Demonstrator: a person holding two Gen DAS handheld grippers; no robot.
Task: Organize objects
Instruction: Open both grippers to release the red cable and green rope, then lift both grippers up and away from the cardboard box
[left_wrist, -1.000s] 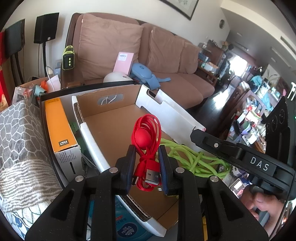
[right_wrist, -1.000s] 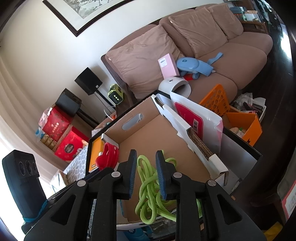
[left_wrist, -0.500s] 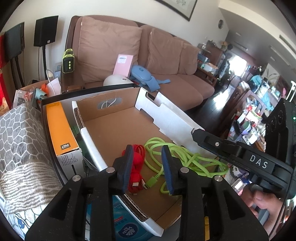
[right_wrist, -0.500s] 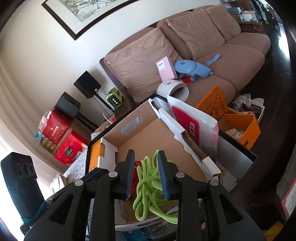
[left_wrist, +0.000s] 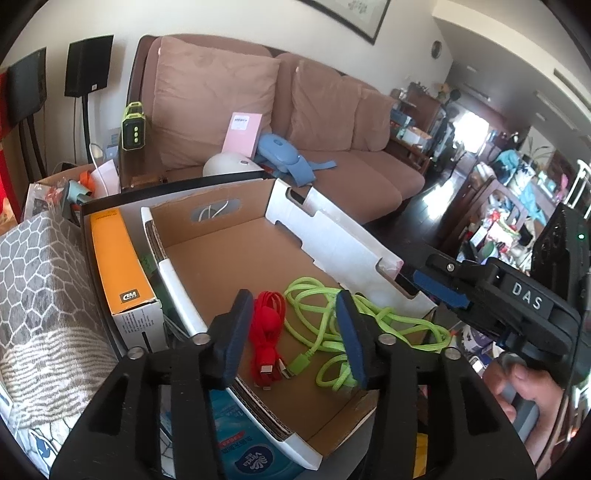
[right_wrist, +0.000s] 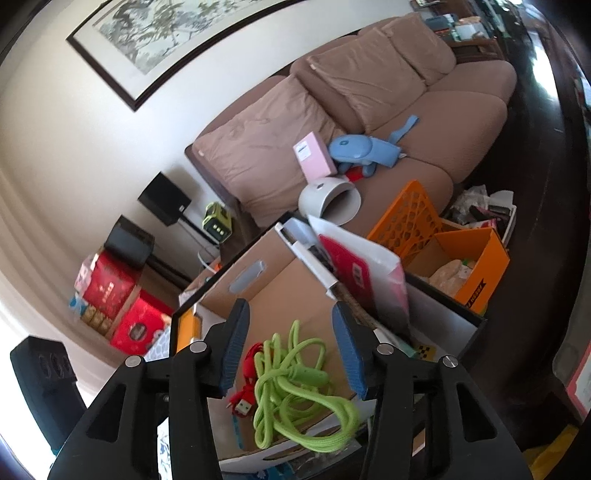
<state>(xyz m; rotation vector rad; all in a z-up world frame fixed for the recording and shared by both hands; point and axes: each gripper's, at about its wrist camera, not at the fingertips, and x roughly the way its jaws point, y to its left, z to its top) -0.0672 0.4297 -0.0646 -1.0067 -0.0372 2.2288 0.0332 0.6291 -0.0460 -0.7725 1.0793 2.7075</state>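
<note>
Readable text first: your right gripper (left_wrist: 436, 286) carries a "DAS" label on its black body, seen from the left wrist view. The orange-and-white carton (left_wrist: 123, 273) standing left of the cardboard box (left_wrist: 229, 258) has a small logo on its end, upside down, reads like "WD" but I can't confirm. The teal pack (left_wrist: 255, 458) under the box's near corner has white script and a red strip, too small to read. The orange box (right_wrist: 476, 266) on the floor to the right has dark print along its side, illegible.

Task items: red cable (left_wrist: 267, 332), bundled into a tight hank, USB plugs pointing toward you, lying on the box floor. Green cable (left_wrist: 343, 325), braided lime, loose sprawling loops, green USB plug just beside the red plugs. The two cables lie side by side, touching or nearly so at the plug ends.

Your left gripper (left_wrist: 293, 336): jaws opening, pads clear of the red cable, which lies below and between them. Nothing pinched.

Your right gripper, own view (right_wrist: 290, 349): jaws opening, green cable below and between the blue pads, not gripped.

Your hand (left_wrist: 532, 391) is wrapped on the right gripper's handle at lower right.
</note>
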